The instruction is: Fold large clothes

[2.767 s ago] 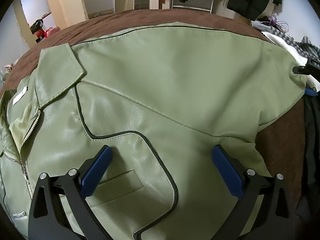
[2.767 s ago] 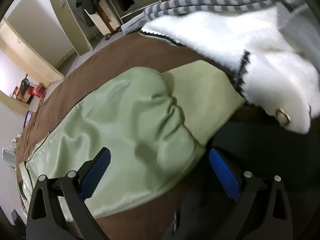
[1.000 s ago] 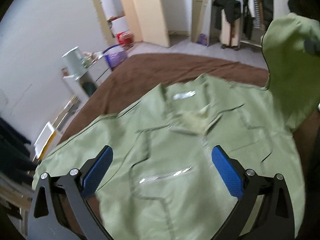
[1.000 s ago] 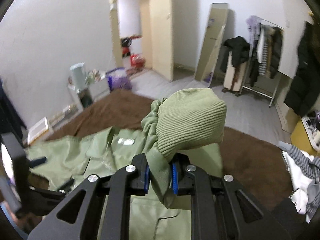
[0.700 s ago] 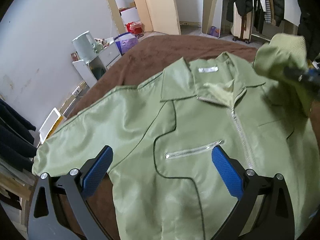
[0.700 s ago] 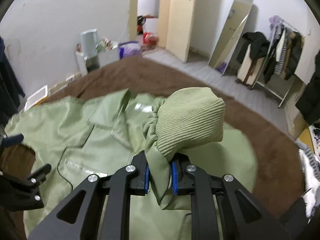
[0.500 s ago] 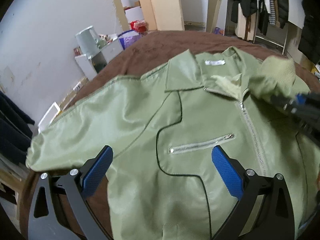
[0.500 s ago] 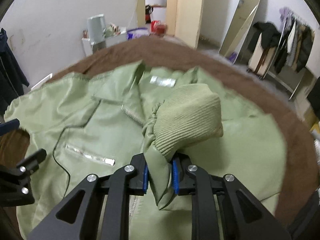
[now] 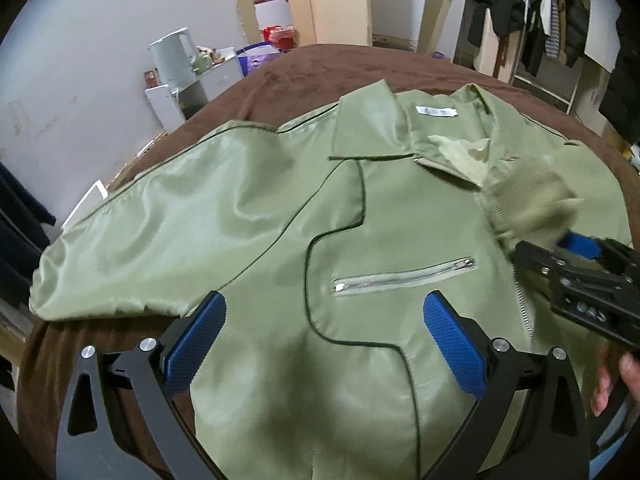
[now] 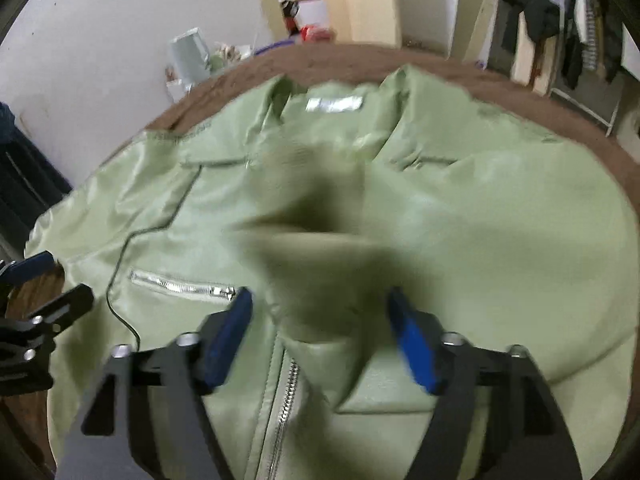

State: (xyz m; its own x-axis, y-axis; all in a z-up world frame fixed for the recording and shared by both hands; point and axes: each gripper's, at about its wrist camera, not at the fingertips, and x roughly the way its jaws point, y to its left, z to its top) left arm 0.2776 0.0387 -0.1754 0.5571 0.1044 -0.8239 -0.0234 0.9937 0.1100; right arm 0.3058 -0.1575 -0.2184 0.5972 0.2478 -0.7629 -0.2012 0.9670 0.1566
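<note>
A light green jacket lies front up on a brown bed cover, collar away from me. Its left sleeve stretches out flat to the left. The right sleeve is folded over the chest, its ribbed cuff lying near the zip. My left gripper is open and empty above the lower front. My right gripper is open just behind the blurred cuff; it also shows in the left wrist view. The jacket fills the right wrist view.
A white side unit with a kettle stands past the bed's far left edge. A clothes rack and a leaning mirror stand at the back right. Dark clothes hang at the left.
My right gripper carried the sleeve cuff over and down onto the jacket's chest, then opened and let it go. My left gripper stayed open over the lower front.
</note>
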